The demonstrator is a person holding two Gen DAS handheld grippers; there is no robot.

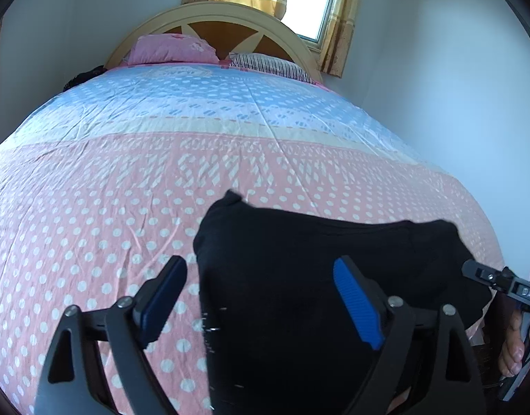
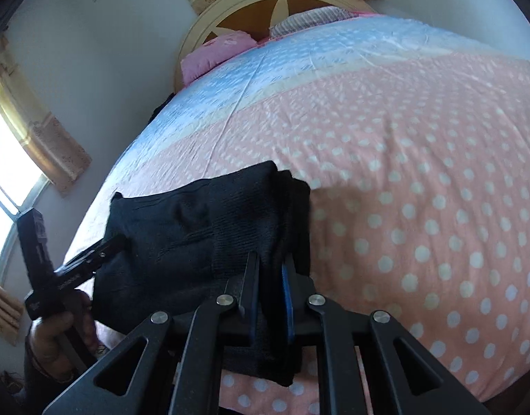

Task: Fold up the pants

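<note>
Near the foot edge of the bed [image 1: 126, 180], on the pink polka-dot part of the bedspread, the black pants [image 1: 299, 276] lie as a compact, thick bundle rather than a spread-out garment. From the right wrist view the pants [image 2: 195, 221] show several stacked layers at their far end, which suggests that most of the folding is already done and only a last fold, a squaring-up or a final placement is left; how many folds have been made cannot be read from the dark cloth. The right claw [image 2: 270, 294] has its two fingers drawn close together with black fabric pinched between the blue pads, so it is clamped on the near edge of the pants. The left claw [image 1: 261, 301] hangs over the near part of the bundle with its fingers wide apart, one finger over the bedspread and the other over the cloth, gripping nothing. In the right wrist view the left claw [image 2: 102, 249] reaches in against the left side of the bundle, and the person's left hand [image 2: 57, 328] grips its handle. Far up the bed, a pink pillow [image 1: 171, 50] and a striped pillow [image 1: 268, 64] rest against the headboard [image 1: 213, 17], well apart from the work.
</note>
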